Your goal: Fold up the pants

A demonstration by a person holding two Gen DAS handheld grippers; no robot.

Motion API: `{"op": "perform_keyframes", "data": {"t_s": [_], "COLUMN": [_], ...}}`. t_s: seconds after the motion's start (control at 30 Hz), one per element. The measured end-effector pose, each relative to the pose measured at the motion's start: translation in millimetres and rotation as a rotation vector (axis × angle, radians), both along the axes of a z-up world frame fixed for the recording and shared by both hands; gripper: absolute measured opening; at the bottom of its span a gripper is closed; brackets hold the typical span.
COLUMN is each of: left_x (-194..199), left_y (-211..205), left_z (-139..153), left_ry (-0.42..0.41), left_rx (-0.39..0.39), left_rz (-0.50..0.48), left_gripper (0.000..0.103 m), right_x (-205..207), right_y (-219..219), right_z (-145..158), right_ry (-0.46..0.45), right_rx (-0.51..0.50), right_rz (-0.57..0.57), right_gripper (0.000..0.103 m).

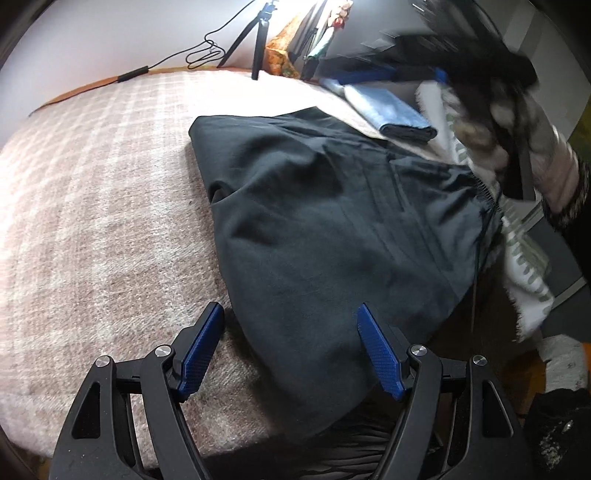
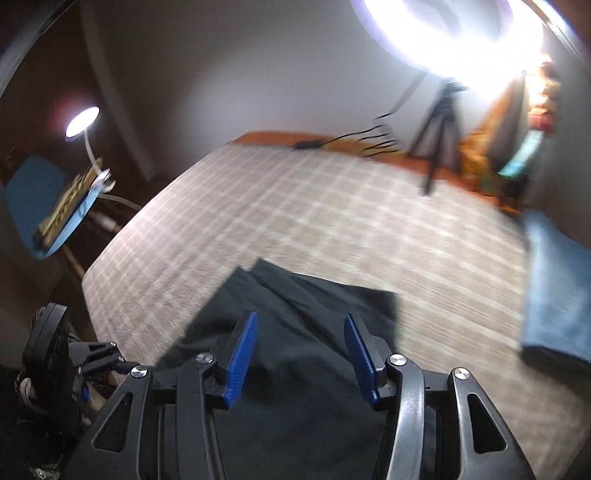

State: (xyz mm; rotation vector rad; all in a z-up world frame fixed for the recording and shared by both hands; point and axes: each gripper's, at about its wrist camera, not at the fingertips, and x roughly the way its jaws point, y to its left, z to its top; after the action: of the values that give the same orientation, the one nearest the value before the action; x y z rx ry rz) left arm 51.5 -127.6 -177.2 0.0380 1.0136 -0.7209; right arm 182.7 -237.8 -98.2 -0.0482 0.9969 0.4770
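Dark pants [image 1: 332, 221] lie folded over on a pink checked blanket [image 1: 92, 184], with the waistband toward the right edge of the bed. My left gripper [image 1: 290, 306] is open just above the near edge of the pants, its blue pads apart with only the cloth's edge below them. In the right wrist view, my right gripper [image 2: 301, 315] is open over the same pants [image 2: 295, 291], and its pads hold nothing. This view is motion-blurred. A person's sleeve and hand [image 1: 546, 158] show blurred at the upper right of the left wrist view.
A folded blue cloth [image 1: 391, 110] lies at the far right of the bed. A white patterned cloth [image 1: 528, 266] hangs off the right edge. A tripod [image 1: 258, 37] and cable stand at the back under a ring light [image 2: 443, 29]. A desk lamp [image 2: 83, 122] and blue chair [image 2: 37, 192] stand left of the bed.
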Motion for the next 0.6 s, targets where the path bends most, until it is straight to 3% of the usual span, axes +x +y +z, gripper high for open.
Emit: {"op": "perform_keyframes", "data": {"t_s": [0.13,0.33,0.6], "left_x": [-4.9,-0.5,2.2], "left_y": [-10.3,-8.3,-7.9], "left_z": [-0.5,-1.7,-1.2], "left_ry": [-0.042,-0.021,-0.007], "left_rx": [0.106,0.083,0.079], "left_rz": [0.026,0.033,0.036], "left_gripper": [0.074,0.075,0.075], "right_x": [21.6,42.9,62.9], "right_y": [37.4,81.4,102.7], "right_z": [-15.8,-36.7,-52.8], "right_ry": [0.035,0.103,0.147], "right_rx": [-0.011,-0.075,-0.108], "right_rz": [0.079,0.184,0.239], "right_gripper": [0.052,0.051,0.045]}}
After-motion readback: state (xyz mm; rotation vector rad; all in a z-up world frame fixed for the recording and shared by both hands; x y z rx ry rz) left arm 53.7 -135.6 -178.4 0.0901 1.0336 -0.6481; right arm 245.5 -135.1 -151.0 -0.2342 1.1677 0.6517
